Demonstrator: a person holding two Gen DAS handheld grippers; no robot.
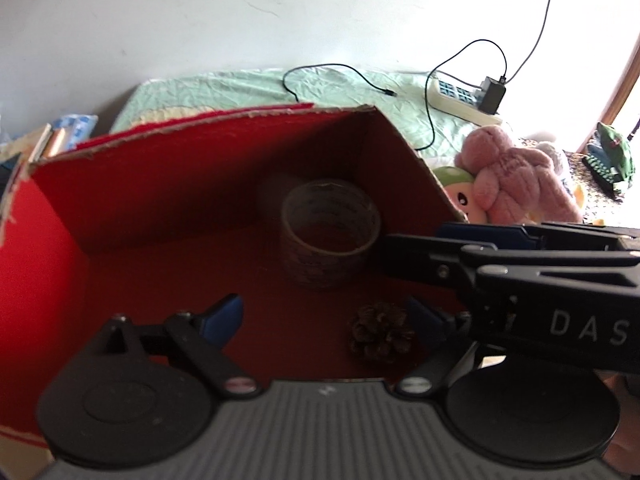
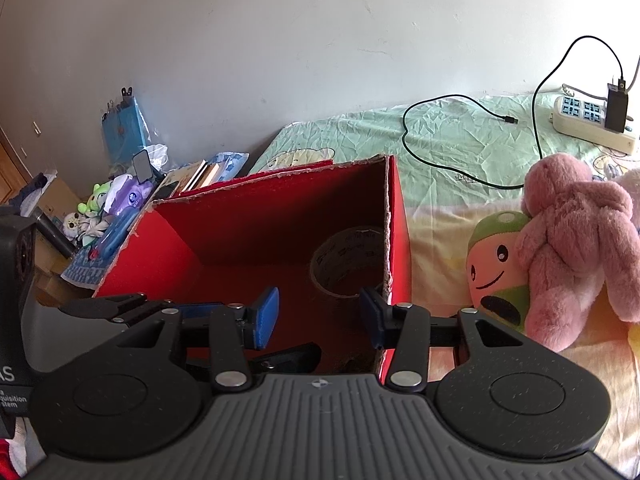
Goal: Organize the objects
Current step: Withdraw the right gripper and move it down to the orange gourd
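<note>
A: Pinecone [image 1: 381, 334], small, brown and scaly, lies on the floor of the open red cardboard box [image 1: 160, 184], at the near side, between the spread blue pads of the left gripper [image 1: 326, 318]. Neither pad touches it.

B: So the left gripper's jaws stand apart?

A: Wide apart, and empty. Farther in, toward the box's far right corner, sits a wide roll of clear packing tape [image 1: 330, 234], lying flat with its hole upward.

B: And the right gripper [image 2: 318, 318]?

A: It reaches in from the right over the box's right wall. Its jaws are partly apart, with nothing visible between the blue pads; the right pad sits just beside the torn cardboard rim.

B: What lies outside the box?

A: On the pale green sheet [image 2: 460, 148], right of the box, a pink plush toy [image 2: 576, 240] leans on a round plush with a smiling face [image 2: 496, 268]. Far right, a white power strip [image 2: 592, 124] with a black charger and cable [image 2: 440, 100].
</note>
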